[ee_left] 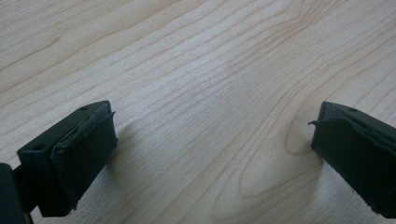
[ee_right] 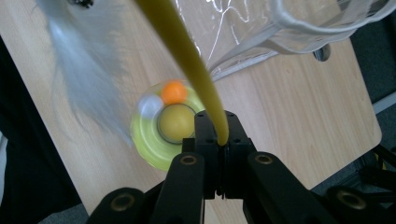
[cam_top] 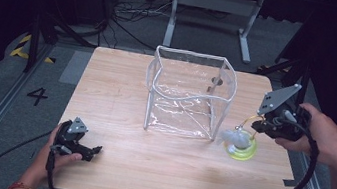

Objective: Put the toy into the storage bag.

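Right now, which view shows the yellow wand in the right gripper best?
The right gripper view: the yellow wand runs up from the shut right gripper, clamped between its jaws. The high view shows it as a thin arc toward the feather toy.

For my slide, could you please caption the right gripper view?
Right hand-held gripper shut on a yellow wand above a yellow-green toy base, beside a clear bag.

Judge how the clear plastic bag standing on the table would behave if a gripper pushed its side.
The clear plastic bag would probably buckle rather than resist: its walls already look wavy and creased. It seems light, being thin, see-through film with nothing visible inside, so it may slide across the smooth wooden table or tip.
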Tool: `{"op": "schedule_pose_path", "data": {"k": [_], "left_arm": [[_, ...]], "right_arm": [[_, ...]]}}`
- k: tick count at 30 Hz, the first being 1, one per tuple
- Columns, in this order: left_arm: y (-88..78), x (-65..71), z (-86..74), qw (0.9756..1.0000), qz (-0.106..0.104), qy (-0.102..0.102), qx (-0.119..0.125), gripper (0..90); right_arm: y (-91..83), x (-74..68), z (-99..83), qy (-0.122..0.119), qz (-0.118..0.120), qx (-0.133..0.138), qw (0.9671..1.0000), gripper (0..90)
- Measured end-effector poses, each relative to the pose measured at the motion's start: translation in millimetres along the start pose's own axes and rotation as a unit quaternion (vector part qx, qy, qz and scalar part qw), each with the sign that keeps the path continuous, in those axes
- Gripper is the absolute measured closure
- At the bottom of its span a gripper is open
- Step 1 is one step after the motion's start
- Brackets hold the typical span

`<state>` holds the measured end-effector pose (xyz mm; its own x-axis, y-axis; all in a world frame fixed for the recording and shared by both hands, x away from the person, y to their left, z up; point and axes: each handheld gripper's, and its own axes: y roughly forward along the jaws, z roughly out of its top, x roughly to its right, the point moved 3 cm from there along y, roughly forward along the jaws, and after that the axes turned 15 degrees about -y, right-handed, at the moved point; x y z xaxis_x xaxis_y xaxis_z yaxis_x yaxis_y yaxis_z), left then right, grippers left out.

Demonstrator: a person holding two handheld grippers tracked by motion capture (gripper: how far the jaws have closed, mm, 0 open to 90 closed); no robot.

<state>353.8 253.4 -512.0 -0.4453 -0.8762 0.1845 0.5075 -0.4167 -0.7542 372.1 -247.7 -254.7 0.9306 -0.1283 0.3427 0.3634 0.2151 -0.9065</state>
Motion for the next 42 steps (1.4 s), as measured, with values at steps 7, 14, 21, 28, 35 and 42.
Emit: {"op": "schedule_pose_path", "data": {"k": [7,14,21,28,35,42], "left_arm": [[-0.1,0.2,-0.2,1.0000,0.000,-0.001,0.000,0.3],[-0.2,0.2,-0.2,1.0000,0.001,-0.001,0.000,0.4],[-0.2,0.1,-0.2,1.0000,0.001,0.000,0.000,0.4],[-0.2,0.1,-0.2,1.0000,0.001,-0.001,0.001,0.4],[-0.1,0.4,-0.3,1.0000,0.000,-0.003,0.000,0.4],[-0.1,0.1,-0.1,1.0000,0.001,-0.001,0.001,0.3]], "right_arm": [[-13.8,17.8,4.6,0.011,-0.019,0.000,0.9998,88.2],[-39.1,36.6,16.7,0.013,-0.033,0.004,0.9994,88.2],[-59.9,55.5,32.2,0.013,-0.047,0.005,0.9988,88.2],[-65.5,71.2,51.0,0.011,-0.049,0.000,0.9987,88.2],[-71.2,84.7,68.7,0.010,-0.056,0.012,0.9983,88.2],[-63.3,95.9,84.2,0.011,-0.059,0.022,0.9979,88.2]]}}
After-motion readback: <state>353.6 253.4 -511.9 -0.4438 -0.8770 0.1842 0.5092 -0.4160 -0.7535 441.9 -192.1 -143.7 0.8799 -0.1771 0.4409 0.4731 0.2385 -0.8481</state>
